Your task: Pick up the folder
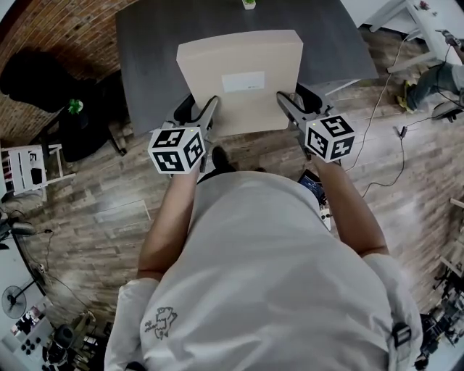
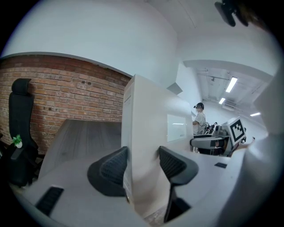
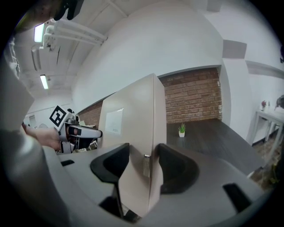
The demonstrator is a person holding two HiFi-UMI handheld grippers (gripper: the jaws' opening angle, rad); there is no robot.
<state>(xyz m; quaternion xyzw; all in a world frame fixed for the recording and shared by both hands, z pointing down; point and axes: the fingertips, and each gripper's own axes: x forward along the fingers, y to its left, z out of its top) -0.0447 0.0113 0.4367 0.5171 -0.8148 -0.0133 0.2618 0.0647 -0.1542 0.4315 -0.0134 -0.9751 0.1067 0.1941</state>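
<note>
A thick beige folder (image 1: 239, 69) with a white label is held between my two grippers above the near part of the dark grey table (image 1: 145, 58). My left gripper (image 1: 209, 110) is shut on the folder's left edge. In the left gripper view both dark pads of that gripper (image 2: 142, 165) press on the folder (image 2: 148, 128). My right gripper (image 1: 285, 103) is shut on the right edge. In the right gripper view its pads (image 3: 144, 165) clamp the folder (image 3: 133, 124) near a small metal clip. The folder's near edge overhangs the table's front edge.
A small green plant (image 1: 249, 3) stands at the table's far edge. A black chair (image 1: 43, 72) and a white rack (image 1: 29, 170) are on the left beside a brick wall. Cables (image 1: 384, 109) trail over the wooden floor at the right. A person (image 2: 199, 117) stands far off.
</note>
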